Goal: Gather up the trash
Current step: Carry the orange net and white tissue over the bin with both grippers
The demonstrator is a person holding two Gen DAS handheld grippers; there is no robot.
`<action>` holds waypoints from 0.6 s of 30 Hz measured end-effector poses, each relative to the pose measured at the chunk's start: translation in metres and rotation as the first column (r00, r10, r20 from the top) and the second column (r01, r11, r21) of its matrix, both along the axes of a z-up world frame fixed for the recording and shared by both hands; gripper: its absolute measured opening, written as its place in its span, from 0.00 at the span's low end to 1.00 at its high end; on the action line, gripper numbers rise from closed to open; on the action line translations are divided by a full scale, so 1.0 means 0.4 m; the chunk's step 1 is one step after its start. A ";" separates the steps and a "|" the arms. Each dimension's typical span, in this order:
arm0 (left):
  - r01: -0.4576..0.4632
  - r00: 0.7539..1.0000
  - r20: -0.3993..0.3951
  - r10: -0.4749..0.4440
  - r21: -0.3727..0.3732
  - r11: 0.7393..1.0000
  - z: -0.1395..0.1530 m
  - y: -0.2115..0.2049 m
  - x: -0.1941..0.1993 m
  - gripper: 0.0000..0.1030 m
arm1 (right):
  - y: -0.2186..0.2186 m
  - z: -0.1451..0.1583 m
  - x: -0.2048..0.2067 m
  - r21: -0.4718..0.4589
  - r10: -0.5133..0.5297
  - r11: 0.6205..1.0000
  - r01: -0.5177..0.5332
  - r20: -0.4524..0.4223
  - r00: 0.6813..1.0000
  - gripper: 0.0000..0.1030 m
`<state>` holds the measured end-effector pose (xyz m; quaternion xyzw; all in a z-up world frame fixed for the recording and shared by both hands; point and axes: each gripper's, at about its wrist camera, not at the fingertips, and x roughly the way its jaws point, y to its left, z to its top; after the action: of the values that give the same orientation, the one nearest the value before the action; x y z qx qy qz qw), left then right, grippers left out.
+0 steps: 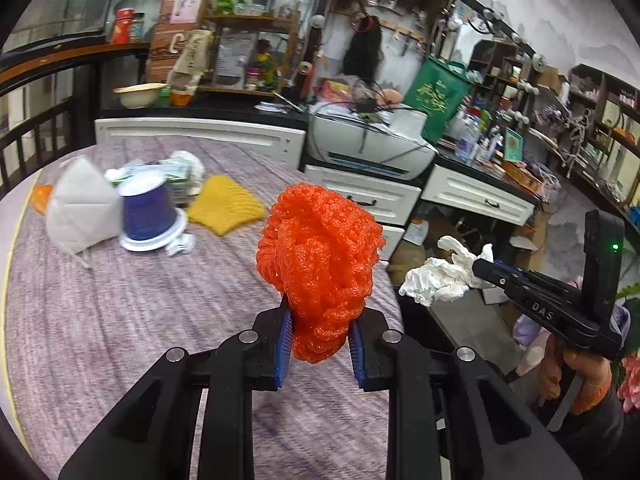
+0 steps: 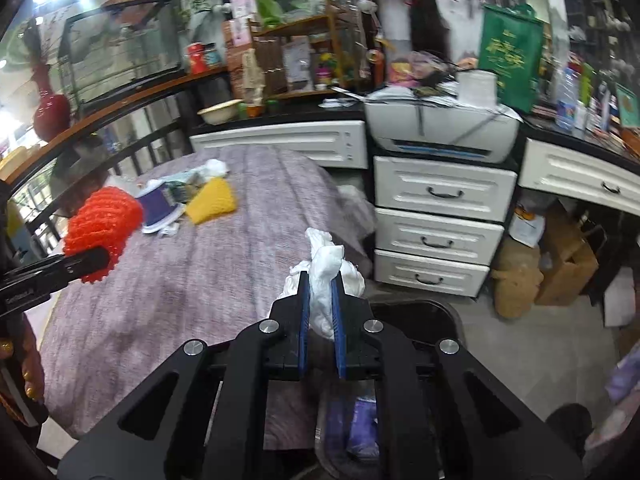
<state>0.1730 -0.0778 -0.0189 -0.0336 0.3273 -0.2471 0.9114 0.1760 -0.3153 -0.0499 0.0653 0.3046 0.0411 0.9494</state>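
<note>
My left gripper (image 1: 320,338) is shut on a crumpled orange foam net (image 1: 320,264), held above the purple tablecloth (image 1: 120,320). The right wrist view shows that net (image 2: 102,224) at the left. My right gripper (image 2: 320,320) is shut on a crumpled white tissue (image 2: 326,276), just past the table's near right edge. From the left wrist view the tissue (image 1: 436,276) and the right gripper (image 1: 486,266) appear at the right. On the table lie a white face mask (image 1: 82,204), an upturned purple cup (image 1: 146,210), a yellow foam net (image 1: 226,204) and wrappers (image 1: 176,172).
A dark bin (image 2: 416,312) holding purple trash (image 2: 362,424) stands on the floor below my right gripper. White drawers (image 2: 436,224) with a printer (image 2: 440,132) on top stand beyond the table. Cluttered shelves, a green bag (image 1: 436,96) and cardboard boxes (image 2: 564,268) fill the right side.
</note>
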 end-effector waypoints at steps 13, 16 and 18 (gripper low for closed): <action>0.200 0.979 -0.043 -0.199 0.020 0.980 -0.038 -0.233 0.007 0.23 | -0.186 -0.205 0.021 0.056 -0.193 0.976 0.211 -0.228 0.954 0.11; 0.234 0.971 -0.061 -0.232 0.030 0.972 -0.052 -0.274 0.011 0.23 | -0.207 -0.230 0.026 0.089 -0.212 0.966 0.242 -0.255 0.943 0.13; 0.252 0.965 -0.085 -0.249 0.027 0.967 -0.065 -0.294 0.020 0.23 | -0.216 -0.236 0.025 0.112 -0.216 0.961 0.252 -0.261 0.941 0.30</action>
<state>0.1809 -0.1954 -0.0450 0.0154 0.3700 -0.3526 0.8594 0.1859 -0.4016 -0.1441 0.1742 0.4065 -0.0589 0.8950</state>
